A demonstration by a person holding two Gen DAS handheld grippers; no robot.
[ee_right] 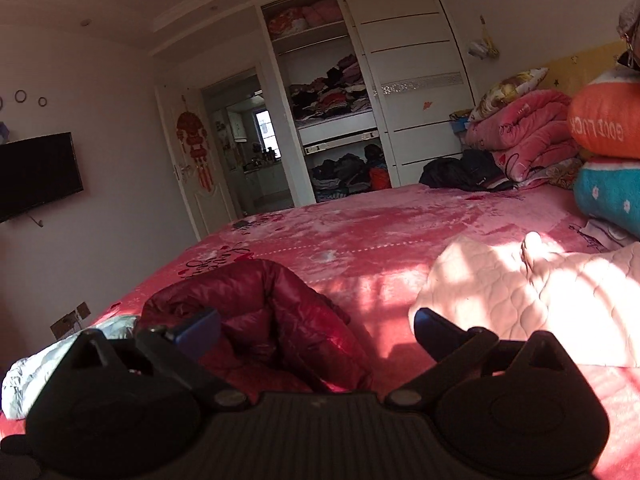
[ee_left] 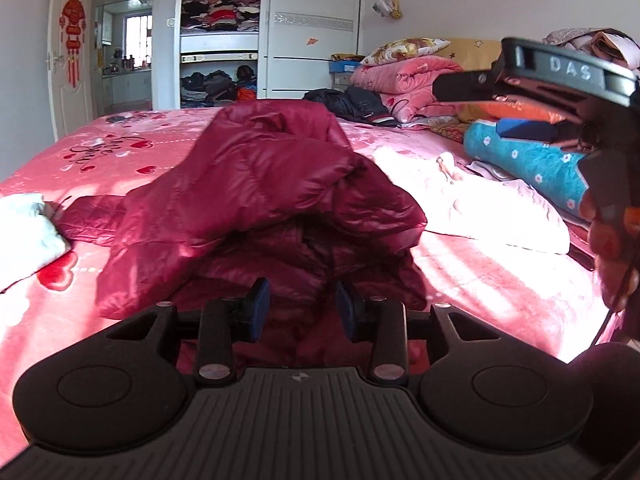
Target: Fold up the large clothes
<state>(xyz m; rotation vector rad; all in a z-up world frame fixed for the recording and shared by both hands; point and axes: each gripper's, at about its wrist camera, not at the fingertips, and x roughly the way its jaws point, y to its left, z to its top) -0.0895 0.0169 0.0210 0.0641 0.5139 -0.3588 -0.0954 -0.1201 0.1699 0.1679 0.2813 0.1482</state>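
Observation:
A dark red puffer jacket point(ee_left: 260, 184) lies bunched in a heap on the pink bedspread point(ee_left: 120, 148). My left gripper point(ee_left: 302, 310) sits low at the jacket's near edge. Its blue pads point(ee_left: 258, 306) stand apart, with jacket fabric below and behind the gap and nothing pinched. My right gripper point(ee_left: 480, 108) hangs in the air at the upper right of the left wrist view, rolled on its side, held by a hand point(ee_left: 608, 240). In the right wrist view the right gripper point(ee_right: 312, 324) is wide open above the bed, with the jacket point(ee_right: 260, 320) beneath its left finger.
A pale pink quilted blanket point(ee_right: 540, 300) lies right of the jacket. A white cloth point(ee_left: 24, 228) rests at the bed's left edge. Teal point(ee_left: 532, 164) and orange point(ee_right: 604, 120) pillows and folded pink quilts point(ee_left: 408, 80) are stacked at the head. A black garment point(ee_left: 352, 104) lies beyond the jacket.

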